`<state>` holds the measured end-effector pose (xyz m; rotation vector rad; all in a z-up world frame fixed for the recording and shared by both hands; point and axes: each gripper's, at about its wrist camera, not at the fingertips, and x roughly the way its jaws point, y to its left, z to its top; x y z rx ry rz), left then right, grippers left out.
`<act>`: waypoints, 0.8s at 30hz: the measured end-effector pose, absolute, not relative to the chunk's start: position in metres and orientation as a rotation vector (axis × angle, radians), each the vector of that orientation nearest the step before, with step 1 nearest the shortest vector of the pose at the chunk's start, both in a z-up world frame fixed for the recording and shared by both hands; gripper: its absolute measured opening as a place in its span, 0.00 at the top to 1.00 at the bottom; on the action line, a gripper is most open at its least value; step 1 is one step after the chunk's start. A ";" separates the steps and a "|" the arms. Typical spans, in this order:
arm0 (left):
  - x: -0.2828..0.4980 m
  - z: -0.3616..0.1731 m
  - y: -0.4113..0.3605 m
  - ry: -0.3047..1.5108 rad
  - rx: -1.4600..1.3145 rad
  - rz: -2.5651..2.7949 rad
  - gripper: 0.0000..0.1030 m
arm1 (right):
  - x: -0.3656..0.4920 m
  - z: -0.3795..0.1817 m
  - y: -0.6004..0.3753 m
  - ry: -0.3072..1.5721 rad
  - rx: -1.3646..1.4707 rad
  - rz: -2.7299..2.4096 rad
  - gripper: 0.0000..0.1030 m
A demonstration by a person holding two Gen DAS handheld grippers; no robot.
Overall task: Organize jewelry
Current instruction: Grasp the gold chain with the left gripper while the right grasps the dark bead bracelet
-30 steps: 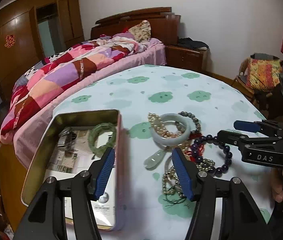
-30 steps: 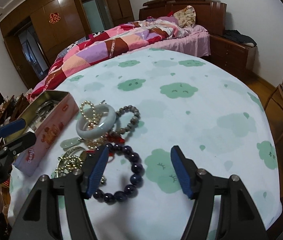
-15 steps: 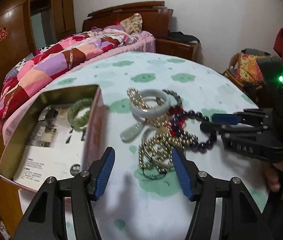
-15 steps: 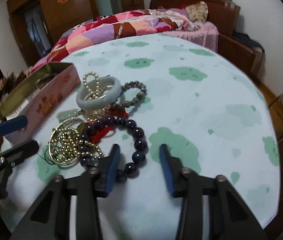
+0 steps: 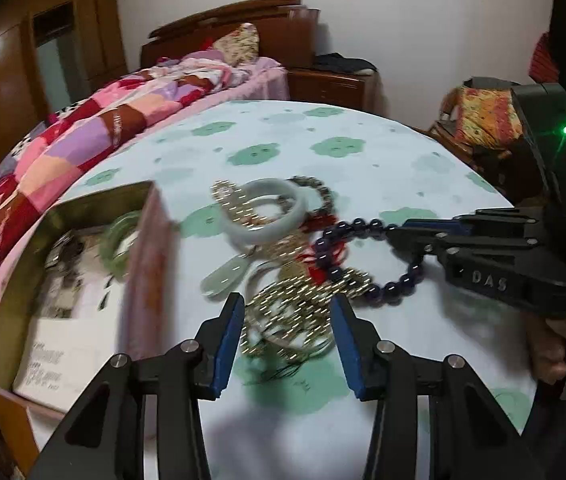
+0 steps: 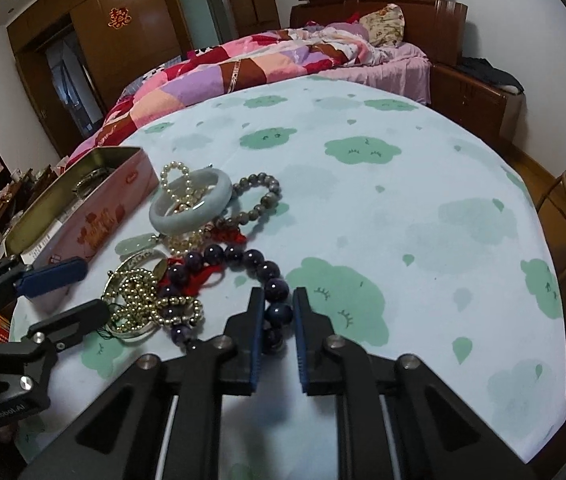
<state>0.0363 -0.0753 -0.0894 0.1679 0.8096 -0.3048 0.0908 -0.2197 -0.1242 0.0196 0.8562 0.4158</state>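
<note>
**Two grippers close in on a tangle of bracelets**

The right gripper (image 6: 275,320) has narrowed to a slit and its jaws are closing on the dark purple bead bracelet (image 6: 243,258), one bead sitting between the blue pads, which look to touch it. The rest of the loop trails ahead and to the left, into the red cord and gold bead chains (image 6: 143,296).

The left gripper (image 5: 286,334) stands half wide, its jaws closing with the gold bead chains (image 5: 291,304) just ahead between the fingers, nothing pinched yet.

Beyond them lies the pale jade bangle (image 5: 267,212); the open tin (image 5: 63,280) sits to the left gripper's left.

The beads are likely hard, round and slippery on a limp string, so taking hold across one bead suits. The tangle may drag along. The bangle is probably stiff and breakable.
</note>
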 end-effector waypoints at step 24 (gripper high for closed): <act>0.019 -0.017 -0.046 0.674 0.019 -0.362 0.91 | 0.078 -0.084 -0.223 0.738 0.048 0.436 0.84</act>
